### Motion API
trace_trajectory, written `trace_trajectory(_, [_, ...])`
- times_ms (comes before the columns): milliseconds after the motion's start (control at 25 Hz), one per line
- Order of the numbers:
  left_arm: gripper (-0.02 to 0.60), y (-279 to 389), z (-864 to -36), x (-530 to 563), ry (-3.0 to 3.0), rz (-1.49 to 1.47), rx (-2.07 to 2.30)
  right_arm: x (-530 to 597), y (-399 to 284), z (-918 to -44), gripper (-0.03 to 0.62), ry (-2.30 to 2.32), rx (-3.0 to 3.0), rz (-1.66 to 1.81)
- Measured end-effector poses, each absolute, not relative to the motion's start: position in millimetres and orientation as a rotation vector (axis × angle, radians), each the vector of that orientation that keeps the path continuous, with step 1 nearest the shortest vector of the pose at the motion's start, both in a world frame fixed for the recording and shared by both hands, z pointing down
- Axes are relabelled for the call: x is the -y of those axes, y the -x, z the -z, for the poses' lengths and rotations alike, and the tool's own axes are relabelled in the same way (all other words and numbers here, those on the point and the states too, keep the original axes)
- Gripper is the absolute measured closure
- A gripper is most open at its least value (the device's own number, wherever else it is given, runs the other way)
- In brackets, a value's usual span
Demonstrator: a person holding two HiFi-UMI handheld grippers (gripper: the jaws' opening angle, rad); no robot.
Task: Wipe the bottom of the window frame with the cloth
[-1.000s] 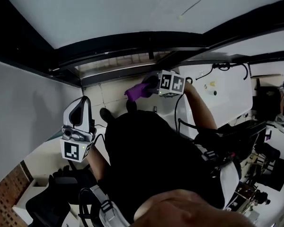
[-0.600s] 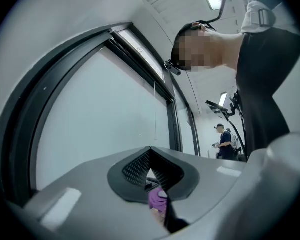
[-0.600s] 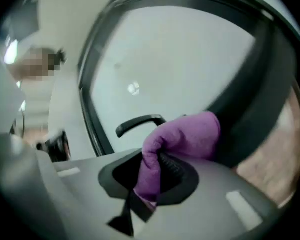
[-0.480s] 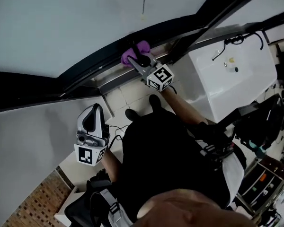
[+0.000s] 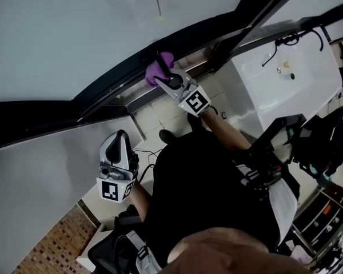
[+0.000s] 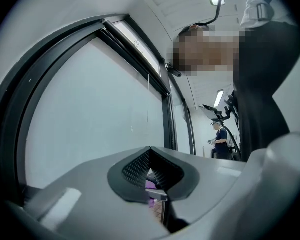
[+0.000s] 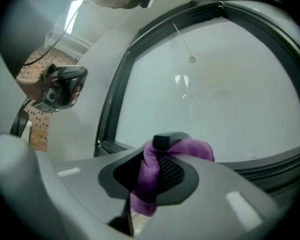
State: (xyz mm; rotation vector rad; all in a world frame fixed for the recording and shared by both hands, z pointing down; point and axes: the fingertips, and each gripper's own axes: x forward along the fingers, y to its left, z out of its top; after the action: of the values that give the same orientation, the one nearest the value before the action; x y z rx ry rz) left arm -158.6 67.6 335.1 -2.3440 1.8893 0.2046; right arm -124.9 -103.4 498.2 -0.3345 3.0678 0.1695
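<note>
A purple cloth (image 5: 159,67) is bunched against the dark bottom rail of the window frame (image 5: 111,86) in the head view. My right gripper (image 5: 164,79) is shut on the purple cloth (image 7: 151,176), which wraps over its jaws right in front of the frosted pane (image 7: 225,94). My left gripper (image 5: 118,151) hangs low at my left side, away from the window, its jaws shut with nothing between them (image 6: 151,174). The window frame's upright (image 6: 167,119) shows ahead in the left gripper view.
A white cabinet (image 5: 286,79) with a cable on top stands right of the window. Tiled floor (image 5: 160,119) lies below the rail, a grey wall (image 5: 40,170) at the left. Dark equipment (image 5: 320,147) crowds the right side. A person (image 6: 222,141) stands far off.
My right gripper has carried the cloth up from above the floor to the bottom rail and now slid a little along it. The left gripper has dropped slightly lower.
</note>
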Motion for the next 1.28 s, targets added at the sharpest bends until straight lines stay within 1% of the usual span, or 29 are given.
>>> trace_trajectory(80, [0.580,159.3,-336.7,-65.3,2.346,-0.205,-1.896,76.0,104.2,-493.5,0.528,0.242,-3.108,-0.244])
trace_trajectory(200, [0.580,161.6,-339.2,-63.2,2.361,-0.203,-1.893,32.6,64.0,-453.1,0.528,0.100,-3.067,-0.199])
trace_trajectory(280, [0.580,165.3,-337.8,-58.1,2.355,-0.229,-1.891,46.5,55.7,-419.4,0.528,0.152,-3.084,-0.227])
trace_trajectory(400, [0.580,160.7,-335.6,-53.2,2.359,-0.250,-1.854,126.7,92.2,-398.2,0.527,0.423,-3.233,-0.187])
trace_trajectory(480, [0.580,153.5,-332.0,-54.5,2.360,-0.254,-1.826,172.1,137.1,-403.1,0.526,0.459,-3.334,-0.330])
trace_trajectory(560, [0.580,149.8,-327.6,-57.5,2.346,-0.250,-1.824,193.4,168.7,-424.3,0.526,0.422,-3.481,-0.436])
trace_trajectory(640, [0.580,152.2,-326.6,-62.6,2.323,-0.247,-1.853,188.1,173.0,-443.7,0.528,0.343,-3.590,-0.408])
trace_trajectory(760, [0.580,165.3,-334.1,-70.1,2.294,-0.261,-1.930,141.3,144.8,-445.5,0.528,0.063,-3.630,-0.338])
trace_trajectory(840, [0.580,174.9,-340.2,-72.5,2.285,-0.260,-1.971,94.4,113.9,-452.8,0.528,-0.220,-3.662,-0.216])
trace_trajectory(880, [0.580,178.4,-341.8,-72.7,2.282,-0.257,-1.983,72.3,96.9,-461.1,0.528,-0.361,-3.671,-0.092])
trace_trajectory(960, [0.580,181.7,-341.6,-71.6,2.278,-0.254,-1.990,46.4,66.6,-478.2,0.528,-0.539,-3.604,0.287])
trace_trajectory(1040, [0.580,180.1,-339.9,-69.3,2.284,-0.253,-1.983,61.1,47.6,-473.0,0.527,-0.458,-3.359,0.709])
trace_trajectory(1080, [0.580,178.0,-339.4,-67.4,2.292,-0.250,-1.973,82.5,41.6,-459.9,0.527,-0.340,-3.211,0.831])
trace_trajectory(1120, [0.580,175.3,-339.1,-64.9,2.301,-0.246,-1.961,108.5,37.6,-444.6,0.527,-0.202,-3.095,0.857])
trace_trajectory(1200, [0.580,168.2,-338.9,-59.9,2.321,-0.239,-1.935,158.5,40.1,-425.0,0.526,0.062,-3.018,0.669])
trace_trajectory(1280, [0.580,159.0,-337.8,-57.6,2.335,-0.227,-1.914,188.6,62.6,-431.6,0.526,0.245,-3.130,0.304])
